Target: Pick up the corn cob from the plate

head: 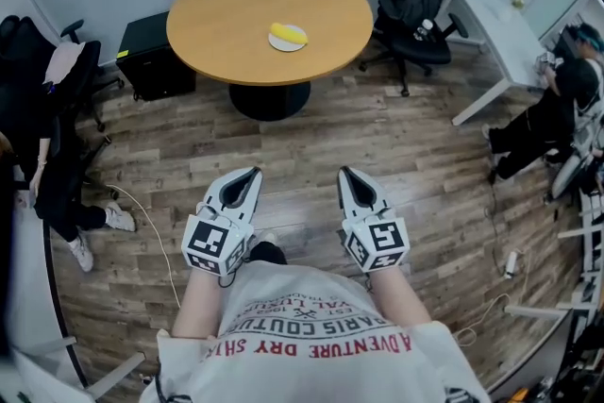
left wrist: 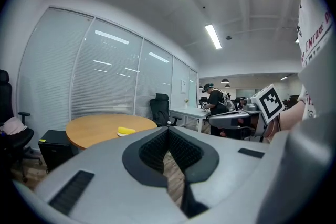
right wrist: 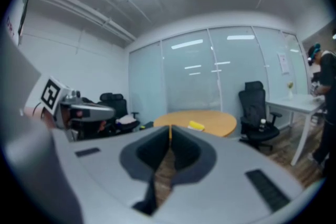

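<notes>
the cob [head: 289,33] lies on its plate [head: 273,41] on the desk [head: 226,14], well ahead of both jaws. on the left gripper [head: 251,175] and right gripper [head: 345,175] they are pressed together, empty. we should step nearer, open one pair wide, then straddle the cob's middle.

Bottom centre of the head view: the white T-shirt [head: 316,327] shows red print, upside down, "ADVENTURE DRY SH…", with "…ARIS COUTU…" above it.

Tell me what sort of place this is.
Most likely an office meeting area: a round wooden table, black swivel chairs near it, a white desk, and glazed partition walls fitted with blinds.
</notes>
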{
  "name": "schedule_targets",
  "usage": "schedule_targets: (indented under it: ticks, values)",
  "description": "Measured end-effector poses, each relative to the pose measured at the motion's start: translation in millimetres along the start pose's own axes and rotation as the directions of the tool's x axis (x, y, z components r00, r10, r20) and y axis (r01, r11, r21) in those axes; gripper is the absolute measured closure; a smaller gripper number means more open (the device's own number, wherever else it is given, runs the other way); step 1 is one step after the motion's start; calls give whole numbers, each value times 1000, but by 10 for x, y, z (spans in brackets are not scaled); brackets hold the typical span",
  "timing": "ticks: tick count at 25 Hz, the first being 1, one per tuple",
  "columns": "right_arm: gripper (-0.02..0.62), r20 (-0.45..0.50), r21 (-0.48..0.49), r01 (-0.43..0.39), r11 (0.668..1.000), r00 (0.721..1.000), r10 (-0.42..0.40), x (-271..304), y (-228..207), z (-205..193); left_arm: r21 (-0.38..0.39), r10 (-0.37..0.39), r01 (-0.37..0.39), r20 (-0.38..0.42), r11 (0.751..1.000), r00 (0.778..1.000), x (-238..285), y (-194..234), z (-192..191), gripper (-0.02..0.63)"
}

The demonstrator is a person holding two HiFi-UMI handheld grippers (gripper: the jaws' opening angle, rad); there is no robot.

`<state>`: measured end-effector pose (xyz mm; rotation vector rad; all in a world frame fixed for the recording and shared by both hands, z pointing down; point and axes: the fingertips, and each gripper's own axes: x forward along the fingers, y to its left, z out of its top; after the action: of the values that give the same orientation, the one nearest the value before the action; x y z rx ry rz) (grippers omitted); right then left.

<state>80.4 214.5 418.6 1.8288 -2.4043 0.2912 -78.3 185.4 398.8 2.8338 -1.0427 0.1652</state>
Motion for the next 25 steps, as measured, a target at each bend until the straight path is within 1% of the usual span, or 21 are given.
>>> schedule_targets:
  ticks: [4, 9, 15, 19, 22, 25]
  values:
    - [566, -4, -14, 11, 1000, 1000, -11, 569, -7, 145, 2, -13, 13, -1, 1000, 1000, 239, 533, 100, 574]
    - [565, -3, -23, 26, 999, 1000, -26, 1173, -42, 307, 0, -10, 10, -3, 1000, 1000, 464, 1127, 162, 574]
    - [566, -32, -30, -11, 999, 999, 10, 1768, -152, 345, -23, 18, -19, -24, 1000, 1000, 777, 1566, 117, 574]
    - [565, -45, -18, -53, 998, 998, 52, 2194, -383, 343, -30, 63, -64, -34, 997, 997, 1075, 1788, 87, 574]
    - [565, -43, -25, -106, 994, 994, 105, 2536, -603, 371, -31, 126, -128, -37, 991, 991, 1328, 1963, 68, 574]
    - [565, -41, -31, -154, 988, 987, 152, 2926, -920, 477, -40, 188, -189, -30, 981, 982, 1673, 2141, 130, 574]
